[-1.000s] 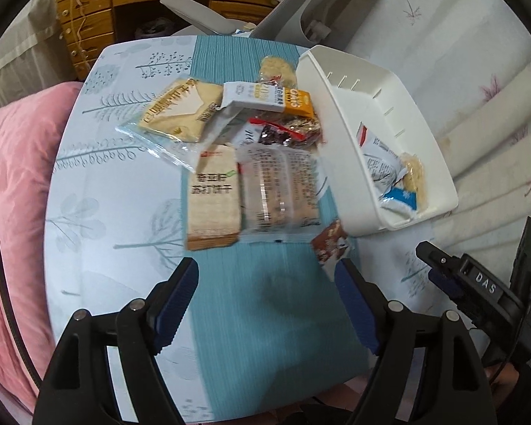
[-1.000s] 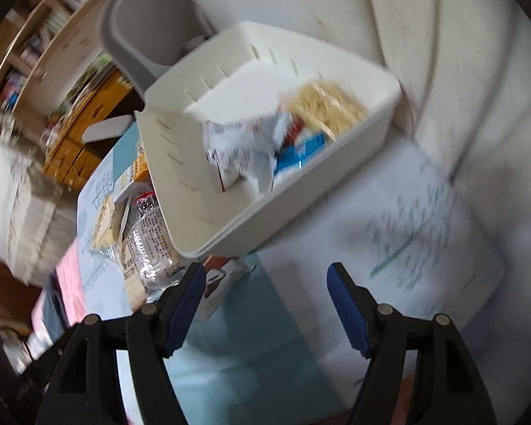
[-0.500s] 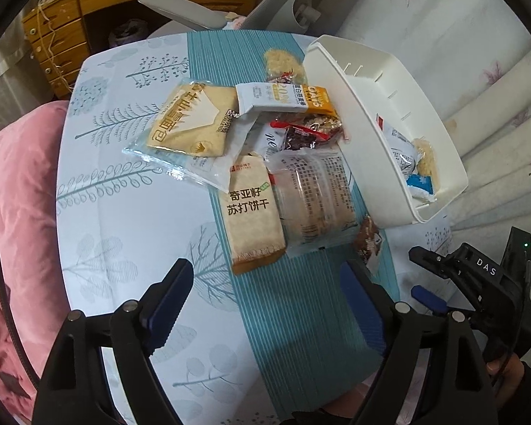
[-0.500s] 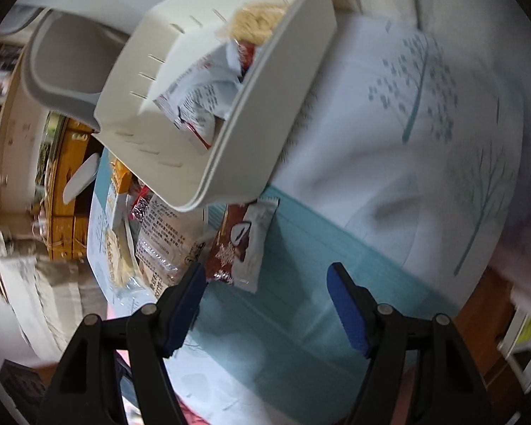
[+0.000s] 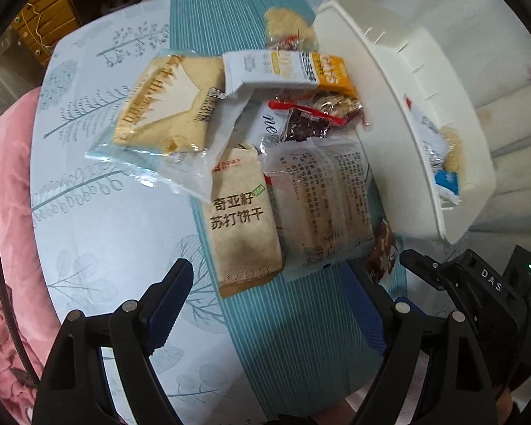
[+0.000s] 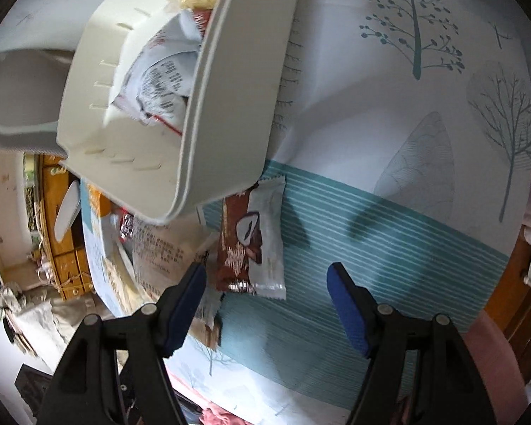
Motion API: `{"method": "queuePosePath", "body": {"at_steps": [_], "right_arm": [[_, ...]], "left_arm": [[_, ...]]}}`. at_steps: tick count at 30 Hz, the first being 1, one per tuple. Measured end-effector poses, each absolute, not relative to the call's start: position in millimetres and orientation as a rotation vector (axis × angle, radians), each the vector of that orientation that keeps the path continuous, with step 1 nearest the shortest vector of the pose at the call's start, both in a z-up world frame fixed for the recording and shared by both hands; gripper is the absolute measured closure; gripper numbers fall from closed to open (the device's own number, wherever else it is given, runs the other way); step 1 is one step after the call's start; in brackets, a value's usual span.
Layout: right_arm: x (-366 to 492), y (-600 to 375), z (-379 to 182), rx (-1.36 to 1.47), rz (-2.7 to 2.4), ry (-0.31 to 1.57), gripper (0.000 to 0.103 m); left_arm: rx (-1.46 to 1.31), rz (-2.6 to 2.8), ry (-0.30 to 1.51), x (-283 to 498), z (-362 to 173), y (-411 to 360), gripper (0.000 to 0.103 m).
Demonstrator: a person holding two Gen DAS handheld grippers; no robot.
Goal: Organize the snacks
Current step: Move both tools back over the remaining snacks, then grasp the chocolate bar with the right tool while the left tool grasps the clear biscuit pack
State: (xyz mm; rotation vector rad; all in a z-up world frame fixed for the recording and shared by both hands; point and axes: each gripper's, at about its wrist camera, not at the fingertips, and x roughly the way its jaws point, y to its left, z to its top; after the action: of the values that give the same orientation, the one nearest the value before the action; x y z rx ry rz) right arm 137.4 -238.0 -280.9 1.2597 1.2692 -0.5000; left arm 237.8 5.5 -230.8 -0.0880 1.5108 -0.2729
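A pile of snacks lies on the tree-print tablecloth [image 5: 99, 212]. It includes a beige soda-cracker pack [image 5: 242, 223], a clear cracker pack [image 5: 322, 205], a bread pack [image 5: 163, 102] and a white-and-orange box [image 5: 283, 71]. A white basket [image 5: 407, 117] to the right holds a few wrappers [image 6: 159, 81]. My left gripper [image 5: 265, 276] hangs open over the near end of the beige pack. A brown-and-white chocolate bar [image 6: 251, 241] lies by the basket's corner [image 6: 230, 88]. My right gripper [image 6: 267, 272] is open just above the bar's near end, its pads apart from it.
Pink bedding [image 5: 7, 212] lies along the table's left edge. Wooden drawers [image 5: 53, 17] and a grey chair [image 6: 17, 106] stand beyond the far side. The teal striped band [image 6: 389, 248] spreads to the right of the bar.
My left gripper has come down and closer to the snack pile, over the beige pack. My right gripper has rolled and sunk from facing the basket to hovering at the chocolate bar.
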Motion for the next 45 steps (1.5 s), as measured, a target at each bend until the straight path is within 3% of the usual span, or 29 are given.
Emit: {"method": "queuePosePath", "body": {"at_steps": [8, 30, 45], "right_arm": [[156, -245, -293, 1.257, -0.531, 1.318, 0.033], [176, -252, -316, 1.233, -0.445, 1.522, 0.066], [162, -264, -316, 1.249, -0.462, 1.559, 0.069]], "left_arm": [[-0.085, -0.24, 1.591, 266, -252, -25, 0.019], [-0.021, -0.156, 1.735, 301, -294, -102, 0.019], [-0.097, -0.133, 1.743, 294, -300, -86, 0.034]]}}
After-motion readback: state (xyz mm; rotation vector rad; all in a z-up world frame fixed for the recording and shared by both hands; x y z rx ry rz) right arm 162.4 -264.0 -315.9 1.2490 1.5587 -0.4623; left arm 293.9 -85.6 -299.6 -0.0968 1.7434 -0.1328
